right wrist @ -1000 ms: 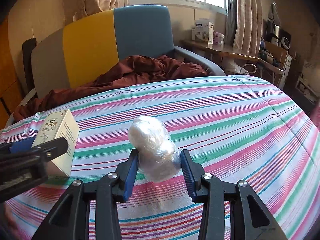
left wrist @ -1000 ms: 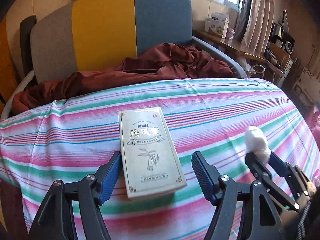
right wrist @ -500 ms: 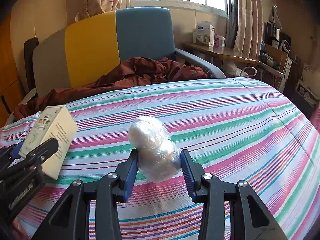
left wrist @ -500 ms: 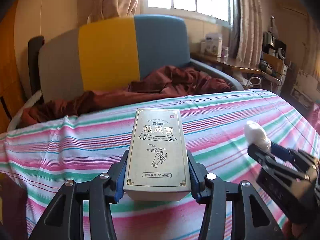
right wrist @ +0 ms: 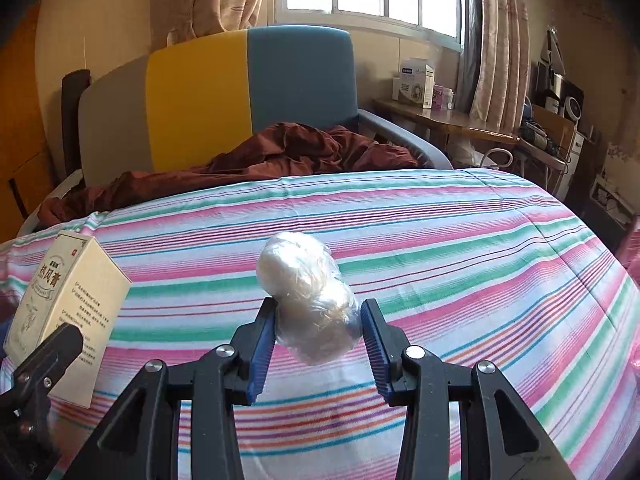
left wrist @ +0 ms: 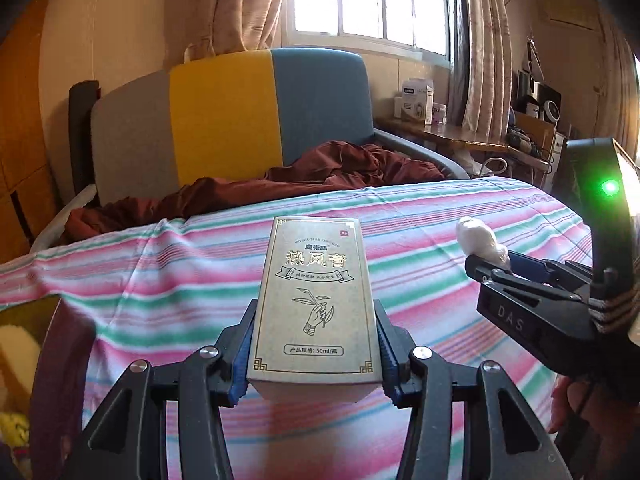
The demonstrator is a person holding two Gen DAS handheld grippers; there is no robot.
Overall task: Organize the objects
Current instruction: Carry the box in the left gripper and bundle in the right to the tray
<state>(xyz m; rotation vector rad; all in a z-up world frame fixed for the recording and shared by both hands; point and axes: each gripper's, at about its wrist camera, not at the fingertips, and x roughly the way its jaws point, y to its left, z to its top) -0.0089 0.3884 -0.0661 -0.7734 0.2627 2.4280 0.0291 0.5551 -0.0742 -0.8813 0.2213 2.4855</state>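
You've got both tools loaded. Your left gripper (left wrist: 314, 354) is clamped on the gold carton (left wrist: 314, 300) — blue pads pressing its two long sides near the bottom end, printed face up toward the camera, so the label reads upright and the box sticks out forward past the fingers. Gripping low like that leaves most of the carton free, which should make it easy to set down end-first or flat w/o the fingers getting in the way. It looks lifted clear of the striped sheet (left wrist: 420, 216), tilted up a bit.

Your right gripper (right wrist: 318, 334) is closed on the plastic-wrapped white bundle (right wrist: 308, 296) — pads squeeze the lower lobe, upper lobe pokes out ahead. It's soft, so the pinch is probably denting it; expect it to spring or roll when you let go. It also seems to hang above the sheet, not resting on it.

The two tools sit side by side, carton on the left, bundle just beside on the right, not touching. Judging from that, you're mid-carry w/ both items, placement not yet done. No tray or bin shows in either view, so I can't tell where they're headed. The brown blanket (right wrist: 280, 152) and the tricolour sofa (right wrist: 240, 96) sit beyond the far edge of the sheet.
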